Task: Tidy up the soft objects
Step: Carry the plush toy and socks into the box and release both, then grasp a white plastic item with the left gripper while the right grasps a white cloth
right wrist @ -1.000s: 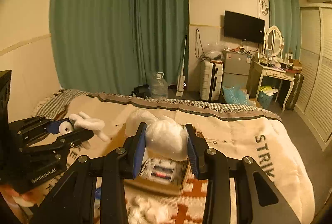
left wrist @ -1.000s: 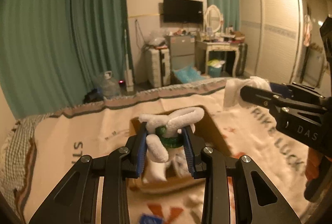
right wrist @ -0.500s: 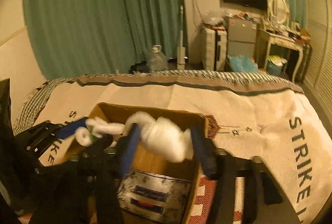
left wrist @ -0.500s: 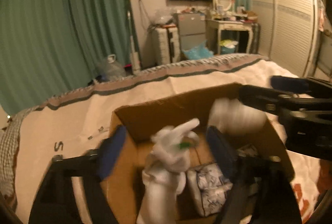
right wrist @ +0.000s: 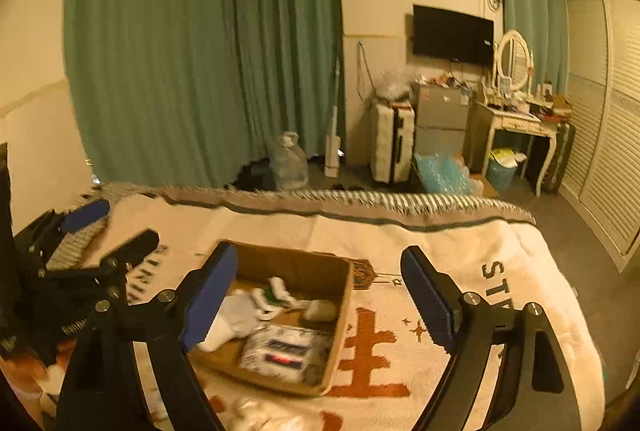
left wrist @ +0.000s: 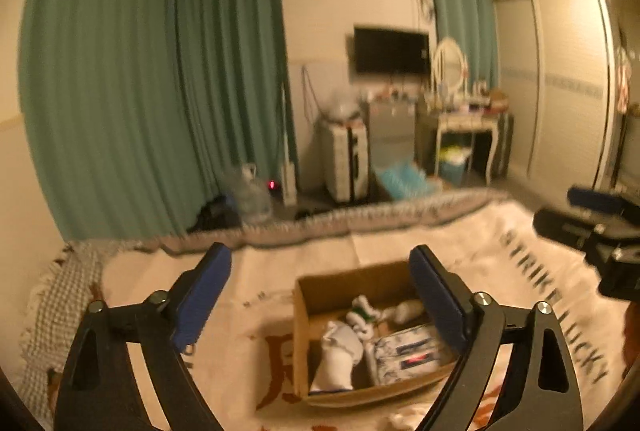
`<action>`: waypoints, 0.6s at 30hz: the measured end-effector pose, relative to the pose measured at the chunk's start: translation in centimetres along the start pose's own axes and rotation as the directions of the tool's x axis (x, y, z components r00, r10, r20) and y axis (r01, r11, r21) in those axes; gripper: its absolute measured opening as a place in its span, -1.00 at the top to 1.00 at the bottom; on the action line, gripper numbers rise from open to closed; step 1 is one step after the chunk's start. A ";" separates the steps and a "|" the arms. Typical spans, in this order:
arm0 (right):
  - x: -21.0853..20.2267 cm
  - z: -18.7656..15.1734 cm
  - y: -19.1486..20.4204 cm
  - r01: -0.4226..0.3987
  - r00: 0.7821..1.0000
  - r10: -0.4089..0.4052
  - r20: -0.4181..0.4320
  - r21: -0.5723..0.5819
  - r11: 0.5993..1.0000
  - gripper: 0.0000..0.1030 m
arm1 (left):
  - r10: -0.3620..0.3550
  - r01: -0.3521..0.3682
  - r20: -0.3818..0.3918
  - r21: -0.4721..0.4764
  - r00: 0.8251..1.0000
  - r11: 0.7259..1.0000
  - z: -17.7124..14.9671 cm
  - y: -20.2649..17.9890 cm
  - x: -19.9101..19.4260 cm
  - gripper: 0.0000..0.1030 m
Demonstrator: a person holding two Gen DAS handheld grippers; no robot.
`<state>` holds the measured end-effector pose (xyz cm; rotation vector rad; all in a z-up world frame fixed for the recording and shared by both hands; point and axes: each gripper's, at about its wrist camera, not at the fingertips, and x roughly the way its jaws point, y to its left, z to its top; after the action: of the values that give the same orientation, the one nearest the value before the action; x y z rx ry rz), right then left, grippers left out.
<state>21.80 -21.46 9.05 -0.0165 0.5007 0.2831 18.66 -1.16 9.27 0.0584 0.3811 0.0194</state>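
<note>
Left tongs (left wrist: 320,295) and right tongs (right wrist: 318,295) spread wide, holding nothing, above cardboard box (right wrist: 316,271) with white plush toys (right wrist: 240,315) on bed (right wrist: 500,251).

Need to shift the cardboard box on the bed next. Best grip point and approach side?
Judgement only: grip the cardboard box by its bare right wall, coming from above with the right gripper, one finger inside, one outside. That thin upright wall has an exposed top edge, and the soft toys and printed pack sit lower inside. Both grippers are open and empty; the left gripper could take the opposite wall.
</note>
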 end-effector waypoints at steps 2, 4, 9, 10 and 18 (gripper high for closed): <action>-3.4 0.6 0.9 0.013 1.000 -0.013 0.026 -0.006 1.000 -0.84 | 0.012 -0.012 0.034 0.001 0.999 1.000 1.0 0.3 -3.4 -0.79; -6.9 0.8 2.0 0.036 0.997 -0.035 0.063 -0.015 0.999 -1.00 | 0.010 -0.010 0.049 0.011 0.999 1.000 1.6 0.7 -6.1 -0.79; -12.5 0.1 4.3 0.050 0.995 -0.046 0.085 -0.047 0.998 -1.00 | 0.001 -0.002 0.051 0.029 0.999 1.000 0.7 1.3 -10.8 -0.79; -13.2 -0.4 4.7 0.049 0.995 -0.044 0.088 -0.054 0.997 -1.00 | 0.007 -0.008 0.044 0.028 0.999 1.000 0.1 1.4 -11.3 -0.79; -13.6 -7.4 6.7 -0.001 0.999 0.004 0.039 -0.073 0.997 -1.00 | 0.005 -0.006 -0.088 -0.007 0.996 1.000 -7.3 2.5 -9.4 -0.79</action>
<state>5.09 -19.22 9.42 -0.0811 0.4518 0.3037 7.22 1.47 6.12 0.0512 0.4693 0.0287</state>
